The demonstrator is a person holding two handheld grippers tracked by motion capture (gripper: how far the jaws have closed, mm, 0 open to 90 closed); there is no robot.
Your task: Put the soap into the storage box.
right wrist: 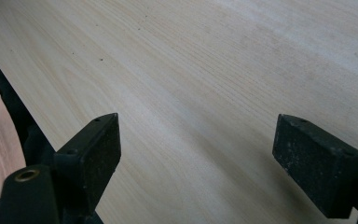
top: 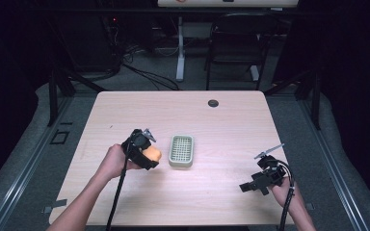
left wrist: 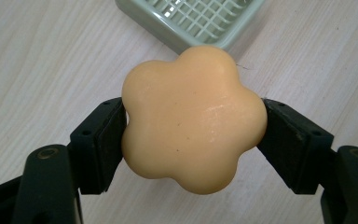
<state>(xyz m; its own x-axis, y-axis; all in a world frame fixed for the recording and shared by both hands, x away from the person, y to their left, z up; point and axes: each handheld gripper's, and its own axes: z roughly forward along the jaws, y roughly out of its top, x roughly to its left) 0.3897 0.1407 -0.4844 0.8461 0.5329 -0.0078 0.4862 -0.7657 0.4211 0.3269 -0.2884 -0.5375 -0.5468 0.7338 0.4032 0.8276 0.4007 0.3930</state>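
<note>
A: We are in a dark room at a pale wooden desk [top: 183,115], with a chair and cables on the floor behind it. Where is the soap?

B: We have it in our left gripper [left wrist: 193,123]. The peach, flower-shaped soap [left wrist: 193,119] sits squarely between the jaws, clear of the desk, and each black pad presses into a notch on opposite sides of its lobed edge. The jaws are clamped onto it. Just beyond the jaw tips lies a pale green soap dish [left wrist: 191,21] with a grid floor, near the soap but not touching it.

A: And our other hand?

B: Our right gripper [right wrist: 196,154] hovers over bare wood, its jaws spread wide with nothing between them, well apart from the dish.

A: How will the soap handle?

B: We judge it light, firm and rather slick; its surface has a faint sheen, so it could squirt out if squeezed hard or tilted. The notches between the lobes seem the best place to hold, since the pads seat there instead of riding on a rounded bulge.

A: Which way does it point?

B: Its broad flat face is turned up toward the camera. It is nearly round, so we find no clear long axis across the jaws; its thin dimension runs from face to underside.
</note>
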